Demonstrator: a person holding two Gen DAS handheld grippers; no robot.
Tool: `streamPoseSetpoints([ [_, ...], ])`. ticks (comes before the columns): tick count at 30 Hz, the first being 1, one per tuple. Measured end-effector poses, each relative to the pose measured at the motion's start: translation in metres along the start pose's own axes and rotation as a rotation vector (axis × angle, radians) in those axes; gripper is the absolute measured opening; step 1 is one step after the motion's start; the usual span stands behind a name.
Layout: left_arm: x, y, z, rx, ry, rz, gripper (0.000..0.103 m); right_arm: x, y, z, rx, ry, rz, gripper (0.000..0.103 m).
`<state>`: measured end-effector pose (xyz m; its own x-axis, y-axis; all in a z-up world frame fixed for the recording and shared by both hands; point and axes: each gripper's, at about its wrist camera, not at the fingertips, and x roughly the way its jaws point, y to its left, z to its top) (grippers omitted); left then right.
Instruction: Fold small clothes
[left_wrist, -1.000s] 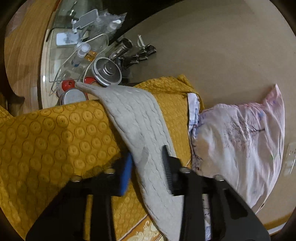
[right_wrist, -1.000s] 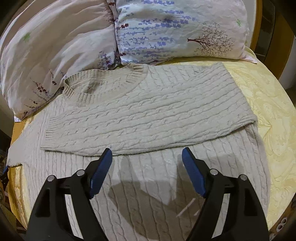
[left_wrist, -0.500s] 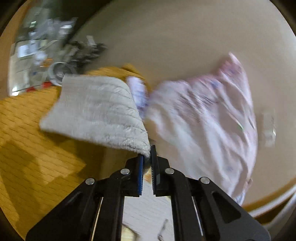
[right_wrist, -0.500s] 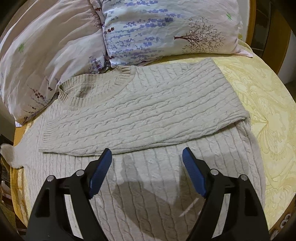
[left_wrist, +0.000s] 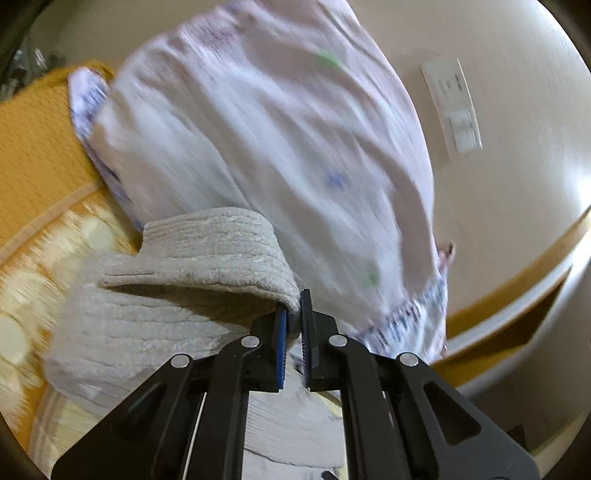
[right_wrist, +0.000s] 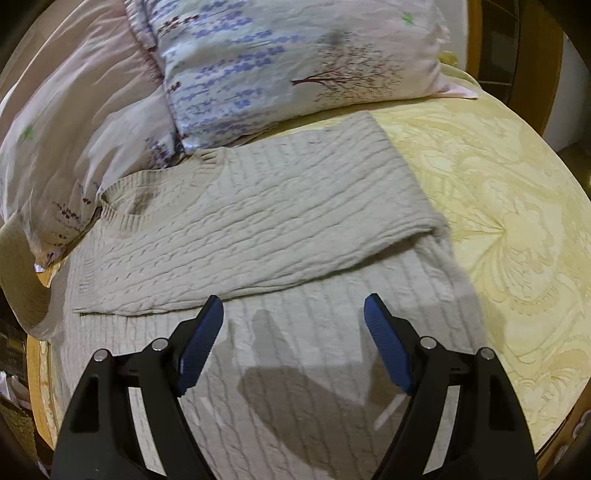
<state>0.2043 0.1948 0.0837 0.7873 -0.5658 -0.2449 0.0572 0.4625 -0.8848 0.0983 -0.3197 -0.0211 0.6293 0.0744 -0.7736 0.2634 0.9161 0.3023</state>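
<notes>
Since a second ago the left claw (left_wrist: 292, 314) has closed on the grey sweater's sleeve (left_wrist: 207, 254) and carried it from the orange bedspread edge (left_wrist: 33, 147) up toward the pale floral pillow (left_wrist: 266, 122) at 12 o'clock; its jaws are pinched onto the knit. The right claw (right_wrist: 293, 317) hovers spread wide and empty over the sweater (right_wrist: 258, 221), which lies flat on the yellow bed (right_wrist: 498, 206) with one sleeve folded across its chest.

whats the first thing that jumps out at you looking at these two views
The beige cable-knit sweater spread over the yellow bedspread, one sleeve folded across its chest. Then the left gripper, shut on the other sleeve beside a floral pillow, while the right gripper hovers open over the sweater's lower half.
</notes>
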Motion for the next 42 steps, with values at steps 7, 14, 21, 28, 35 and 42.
streamPoseSetpoints([
  [7,0.069,-0.028,-0.073,0.032,0.185,-0.049,0.006,-0.002,-0.007,0.000,0.001,0.000,0.009,0.078],
  [14,0.141,-0.050,-0.166,0.249,0.456,0.062,0.006,-0.001,-0.008,0.003,-0.009,0.013,0.021,0.078],
  [21,0.133,-0.047,-0.177,0.336,0.532,0.122,0.072,-0.011,0.016,0.021,-0.129,-0.023,0.085,0.076],
  [28,0.048,-0.033,-0.126,0.457,0.315,0.287,0.080,-0.018,0.102,0.024,-0.454,-0.104,0.186,0.058],
  [35,0.022,0.004,-0.107,0.636,0.293,0.617,0.078,0.001,0.198,0.010,-0.753,-0.124,0.169,0.057],
  [42,0.023,0.026,-0.114,0.738,0.377,0.715,0.077,0.029,0.244,-0.009,-0.961,-0.094,0.063,0.055],
])
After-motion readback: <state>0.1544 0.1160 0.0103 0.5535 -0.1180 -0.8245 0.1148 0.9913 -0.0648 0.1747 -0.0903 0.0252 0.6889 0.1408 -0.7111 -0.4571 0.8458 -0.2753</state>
